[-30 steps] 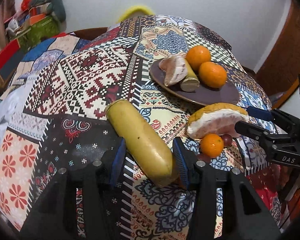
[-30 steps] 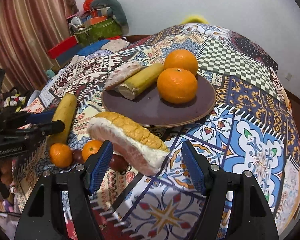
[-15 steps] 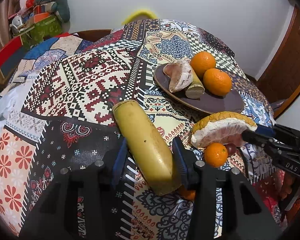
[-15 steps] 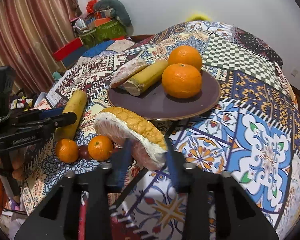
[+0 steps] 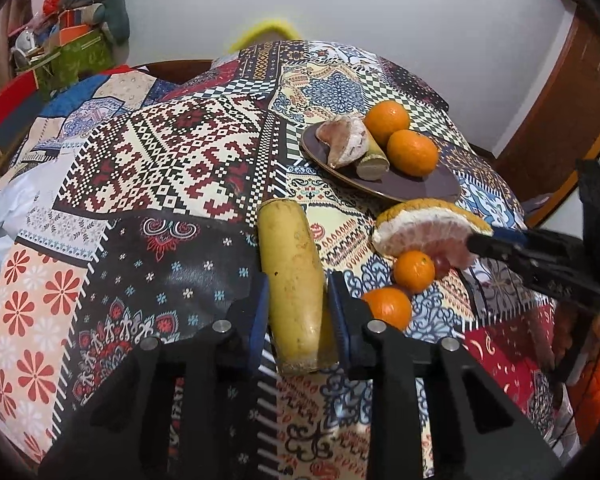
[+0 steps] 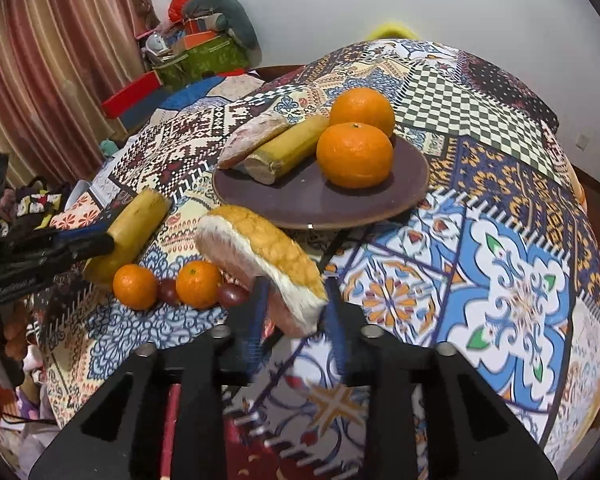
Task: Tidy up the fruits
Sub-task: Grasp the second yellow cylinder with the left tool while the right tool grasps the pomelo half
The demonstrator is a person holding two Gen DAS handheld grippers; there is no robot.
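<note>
Banana piece [image 5: 294, 280]: your left claw [image 5: 296, 312] is closing on it. Your right claw [image 6: 294, 312], opening, grips the pomelo wedge [image 6: 260, 252] near the plate [image 6: 328, 208].

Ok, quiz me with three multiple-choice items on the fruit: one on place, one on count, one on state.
1. Where do the small mandarins lie?
A. on the plate
B. on the cloth
C. on the floor
2. How many oranges are on the plate?
A. one
B. two
C. four
3. The plate's banana is:
A. whole
B. peeled
C. cut, peel on

1 B: both mandarins sit on the cloth, short of the plate.
2 B: two oranges stand together.
3 C: the banana shows a flat cut end inside yellow peel.
</note>
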